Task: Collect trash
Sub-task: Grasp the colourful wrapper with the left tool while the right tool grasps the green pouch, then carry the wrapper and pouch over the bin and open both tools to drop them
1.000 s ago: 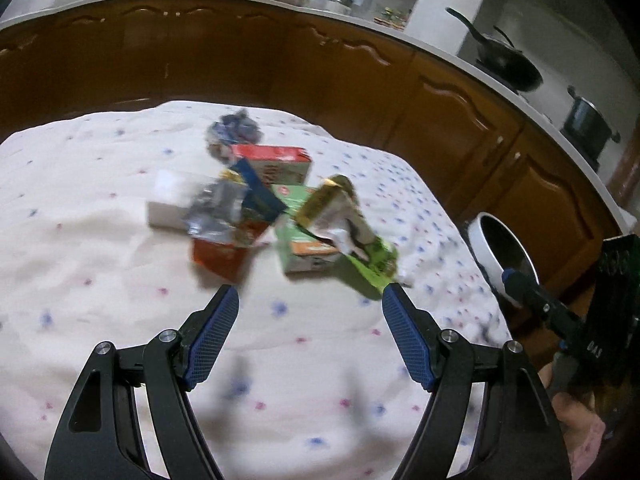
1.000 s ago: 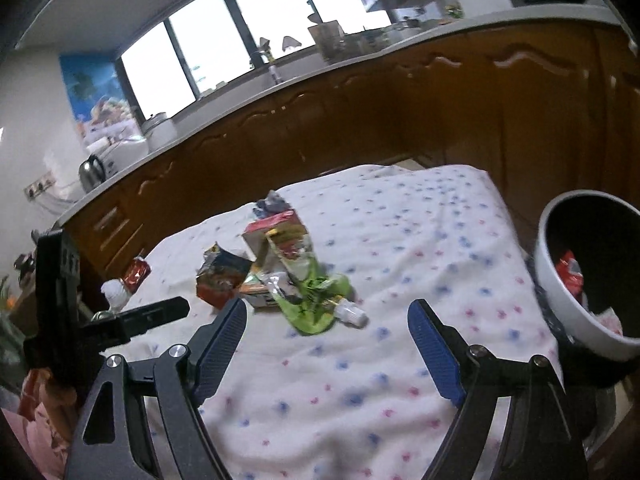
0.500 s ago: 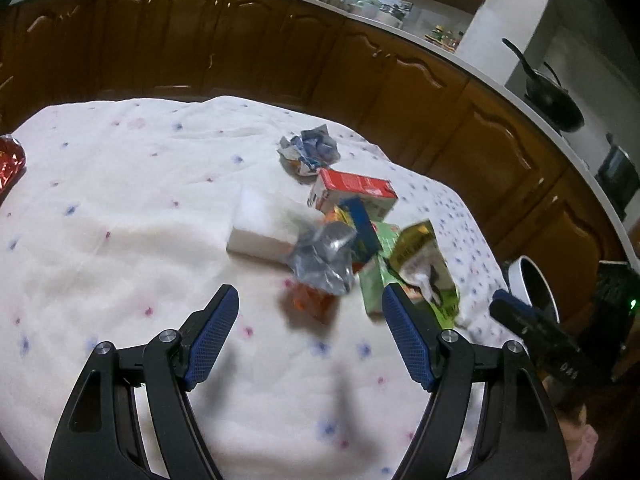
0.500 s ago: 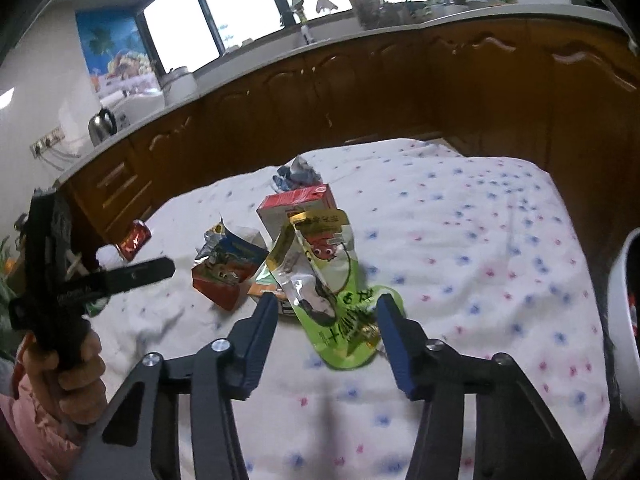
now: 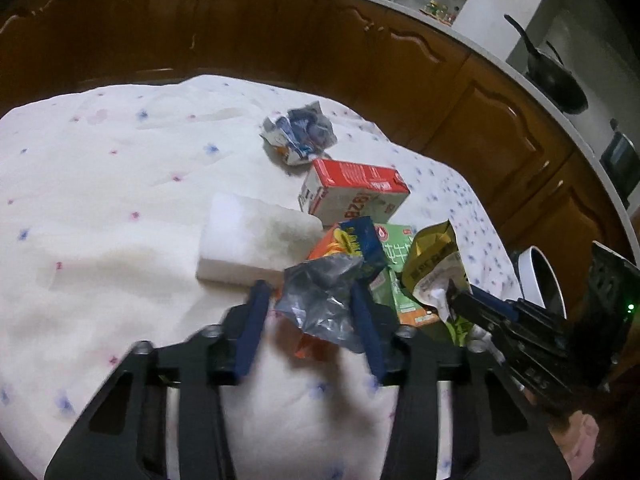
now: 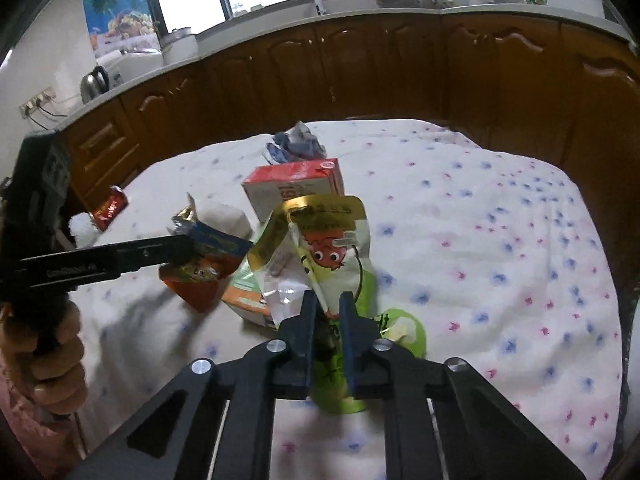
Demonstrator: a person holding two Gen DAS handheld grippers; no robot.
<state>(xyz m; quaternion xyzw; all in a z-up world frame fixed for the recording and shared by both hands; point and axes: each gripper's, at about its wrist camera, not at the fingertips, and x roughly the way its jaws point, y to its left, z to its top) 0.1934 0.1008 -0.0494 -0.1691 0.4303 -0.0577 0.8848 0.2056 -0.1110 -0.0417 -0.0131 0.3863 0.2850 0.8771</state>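
A pile of trash lies on the flowered tablecloth (image 5: 100, 200). My left gripper (image 5: 309, 288) is closing around the foil top of an orange and blue snack bag (image 5: 348, 240), and its pads meet the crumpled foil. From the right wrist view the left gripper (image 6: 180, 244) pinches that bag (image 6: 208, 268) from the left. My right gripper (image 6: 328, 298) is closing, nearly shut, on the lower part of a yellow and green spout pouch (image 6: 320, 232). The pouch (image 5: 432, 260) stands up from the right gripper (image 5: 460, 300).
Also in the pile are a red and white carton (image 5: 352, 192), a green carton (image 5: 394, 256), a white foam block (image 5: 252, 240) and a crumpled blue wrapper (image 5: 300, 136). A white bin (image 5: 536, 280) stands off the table's right edge. Wooden cabinets surround the table.
Both grippers moved forward and down to the pile. The left jaws narrowed around the snack bag; the right jaws went from wide to nearly shut on the pouch.
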